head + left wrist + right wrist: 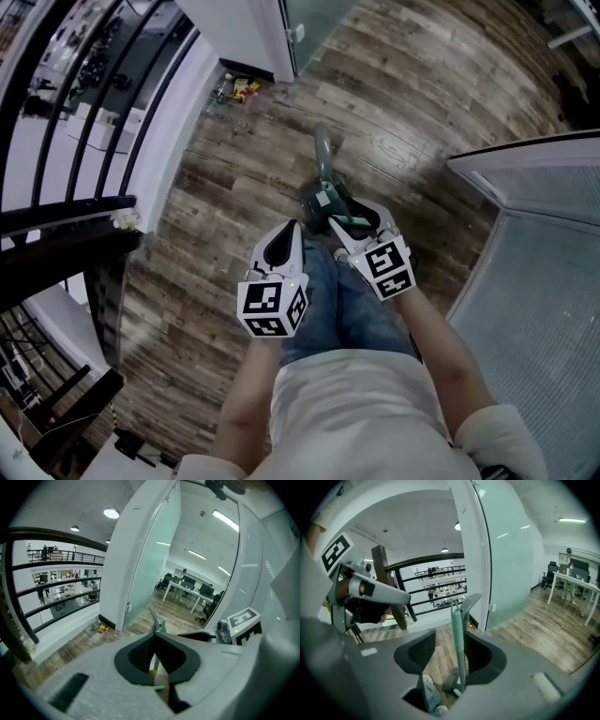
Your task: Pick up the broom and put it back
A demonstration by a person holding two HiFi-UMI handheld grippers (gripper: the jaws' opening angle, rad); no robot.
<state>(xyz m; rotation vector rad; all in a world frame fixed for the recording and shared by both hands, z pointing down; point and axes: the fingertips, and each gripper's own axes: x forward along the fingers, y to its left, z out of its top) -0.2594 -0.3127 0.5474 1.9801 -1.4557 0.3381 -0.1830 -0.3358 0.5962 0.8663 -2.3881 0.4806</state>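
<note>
Between the right gripper's (449, 638) spread jaws stands the broom (457, 620).

Broom (324, 176) stands on the floor (403, 112) at 12 o'clock, its handle between the right hand-held gripper's (354, 221) jaws. Left hand-held gripper (291, 232) is just beside, at 9 o'clock, and the railing (66, 220) is beyond.
</note>
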